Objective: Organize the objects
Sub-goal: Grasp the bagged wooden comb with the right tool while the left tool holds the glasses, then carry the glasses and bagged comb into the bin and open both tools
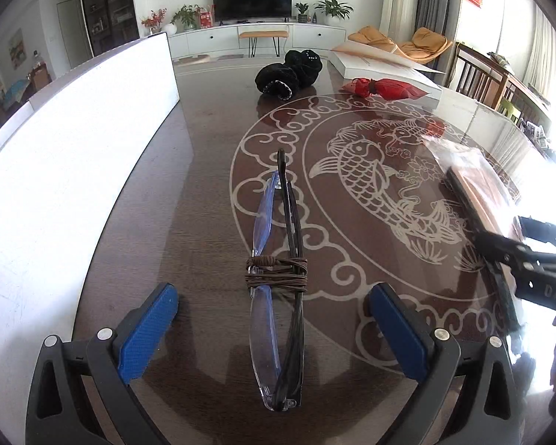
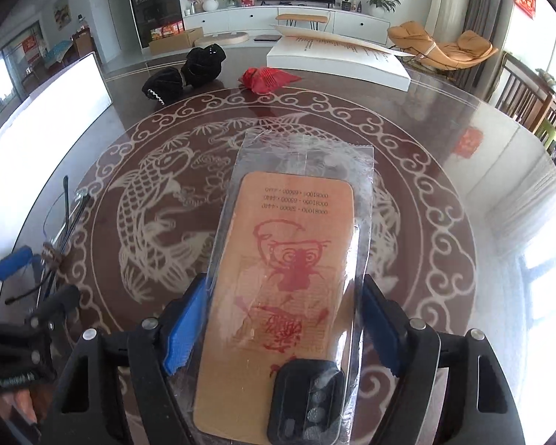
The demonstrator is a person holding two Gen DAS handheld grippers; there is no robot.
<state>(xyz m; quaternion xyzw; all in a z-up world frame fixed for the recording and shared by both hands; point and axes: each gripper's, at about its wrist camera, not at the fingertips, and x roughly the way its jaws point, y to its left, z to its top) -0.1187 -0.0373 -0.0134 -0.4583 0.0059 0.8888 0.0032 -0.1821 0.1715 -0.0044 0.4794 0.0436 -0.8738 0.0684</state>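
A folded pair of glasses [image 1: 278, 289] with a brown cord wound round it lies on the dark table between the fingers of my left gripper [image 1: 274, 330], which is open and not touching it. The glasses also show at the left of the right wrist view [image 2: 61, 230]. My right gripper [image 2: 285, 326] is shut on a tan phone case in a clear plastic bag [image 2: 289, 259], its blue pads pressing both long sides. The bagged case shows at the right edge of the left wrist view [image 1: 478, 189].
A black fabric bundle [image 1: 289, 72], a red pouch [image 1: 381, 87] and a white box [image 1: 385, 65] lie at the far side of the table. A tall white box [image 1: 74, 155] stands along the left. Chairs [image 2: 530, 100] stand at the right.
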